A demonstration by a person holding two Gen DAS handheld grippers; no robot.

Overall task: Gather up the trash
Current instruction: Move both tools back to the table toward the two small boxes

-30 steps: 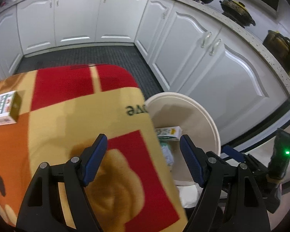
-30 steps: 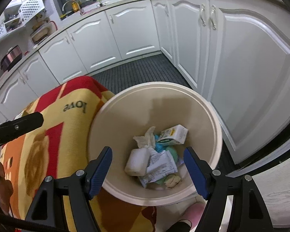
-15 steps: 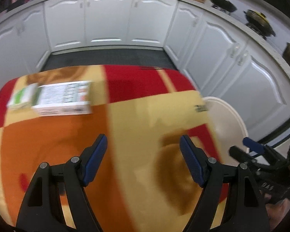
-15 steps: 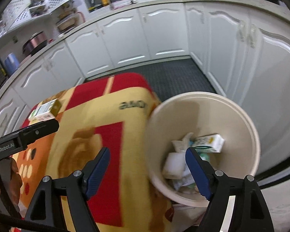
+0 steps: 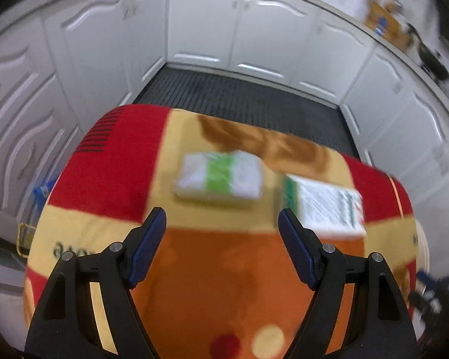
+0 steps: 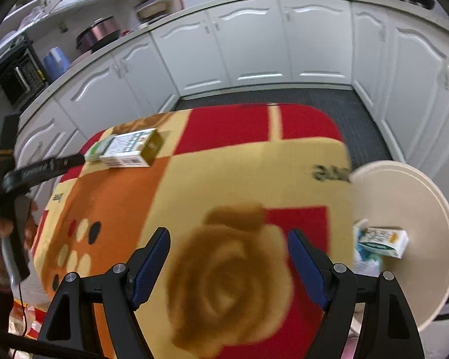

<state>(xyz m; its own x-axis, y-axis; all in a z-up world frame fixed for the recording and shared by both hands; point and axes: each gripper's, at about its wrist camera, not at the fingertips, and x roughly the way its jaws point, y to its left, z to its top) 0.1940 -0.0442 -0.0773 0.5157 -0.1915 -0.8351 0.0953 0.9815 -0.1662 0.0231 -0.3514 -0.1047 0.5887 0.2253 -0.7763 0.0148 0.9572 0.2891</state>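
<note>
white cabinets, microwave, perhaps kettle

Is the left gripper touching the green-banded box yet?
Apart. Left wrist view: open left gripper hovers short of the green-banded box; bare blanket shows between.

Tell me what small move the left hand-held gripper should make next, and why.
Probably ease the left hand-held gripper forward and down over the green-banded box. Its jaws stand open and empty, that box lies just ahead between them on the table's blanket, and a second box sits apart to its right. The bin already holds trash.
</note>
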